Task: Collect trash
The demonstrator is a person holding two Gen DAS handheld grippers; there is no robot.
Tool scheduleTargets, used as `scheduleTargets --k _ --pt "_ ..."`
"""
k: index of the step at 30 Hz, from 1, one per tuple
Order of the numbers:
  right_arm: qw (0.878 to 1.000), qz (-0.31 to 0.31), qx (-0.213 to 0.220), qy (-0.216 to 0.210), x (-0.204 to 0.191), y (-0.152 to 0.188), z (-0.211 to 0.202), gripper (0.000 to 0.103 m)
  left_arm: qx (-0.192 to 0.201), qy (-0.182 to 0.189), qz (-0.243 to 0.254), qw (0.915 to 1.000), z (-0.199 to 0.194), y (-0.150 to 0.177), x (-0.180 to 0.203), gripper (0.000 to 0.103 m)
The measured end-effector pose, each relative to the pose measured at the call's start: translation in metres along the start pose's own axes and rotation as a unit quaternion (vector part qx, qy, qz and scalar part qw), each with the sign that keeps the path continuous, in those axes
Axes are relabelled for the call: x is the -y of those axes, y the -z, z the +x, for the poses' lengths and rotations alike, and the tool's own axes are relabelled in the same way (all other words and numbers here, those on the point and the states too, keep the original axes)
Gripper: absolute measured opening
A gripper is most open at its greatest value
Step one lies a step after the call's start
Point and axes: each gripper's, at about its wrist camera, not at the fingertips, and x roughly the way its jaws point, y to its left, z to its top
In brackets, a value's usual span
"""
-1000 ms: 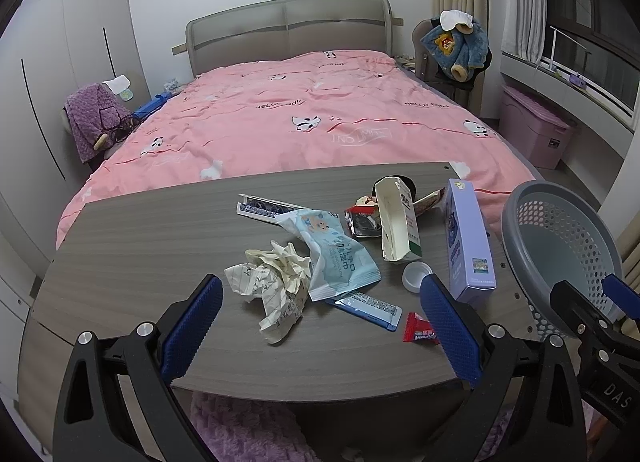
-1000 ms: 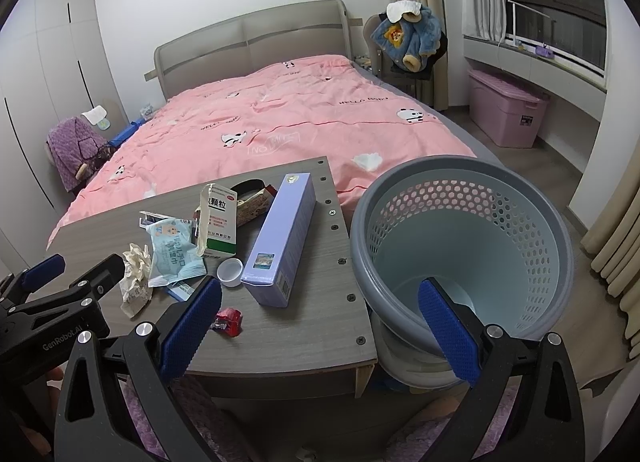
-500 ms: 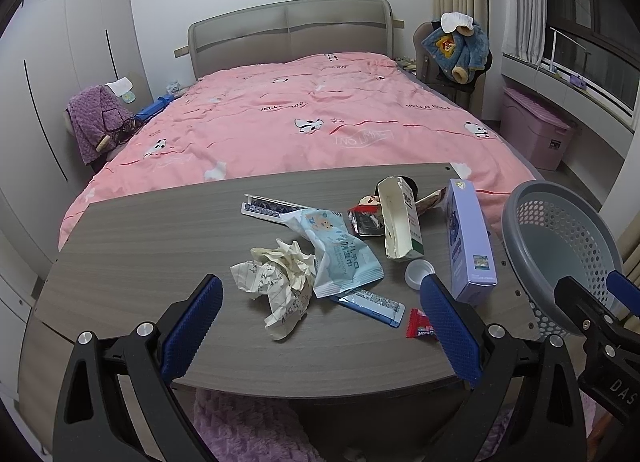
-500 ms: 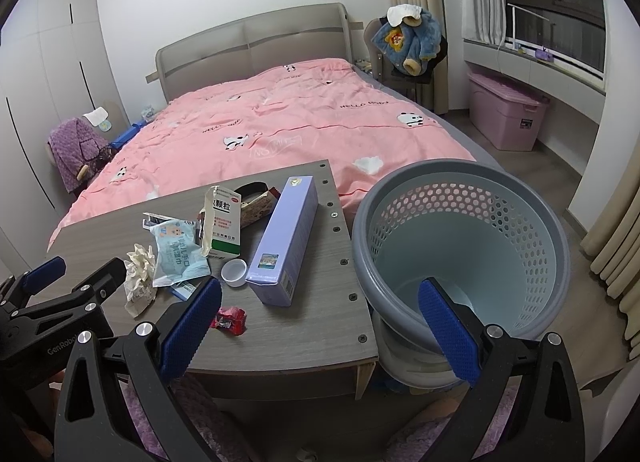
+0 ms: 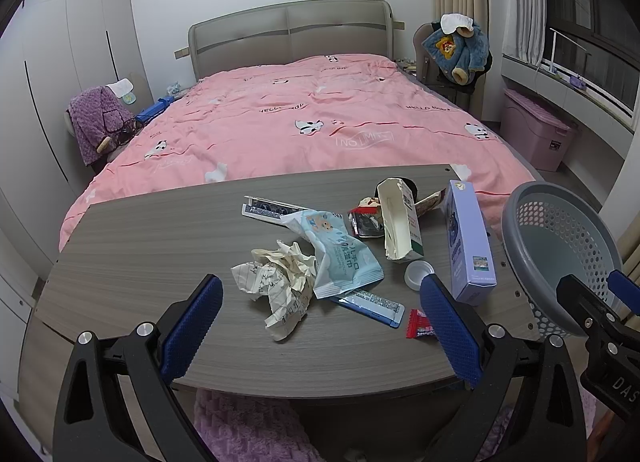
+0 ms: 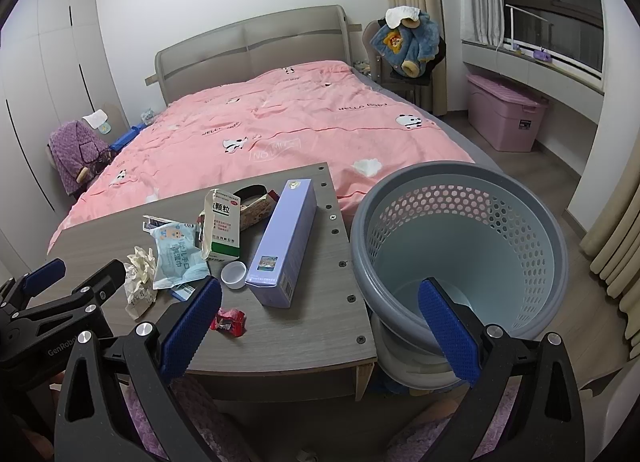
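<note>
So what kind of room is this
A bedroom, most likely: a bed with a pink duvet fills the middle, wardrobe doors line one wall, and a jacket hangs over a chair.

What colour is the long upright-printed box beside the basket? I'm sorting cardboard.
Pale lavender-purple long box; clearest in the right wrist view.

I see even, cool indoor light, soft shadows, sharp focus; fisheye bends edges, corners black, window (image 6: 560, 9) dark.

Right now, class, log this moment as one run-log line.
stage: pre-grasp | left claw: open, empty | right claw: open, empty | trash on table | basket: empty
</note>
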Motion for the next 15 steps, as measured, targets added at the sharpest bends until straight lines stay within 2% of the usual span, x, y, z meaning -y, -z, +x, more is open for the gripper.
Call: scheduleTargets --k 15 --pt "1.0 0.0 0.001 0.0 -0.0001 -0.0001 -0.0004 0.097 0.002 0.0 0.0 1.0 -0.0018 0.0 -0.0024 0.095"
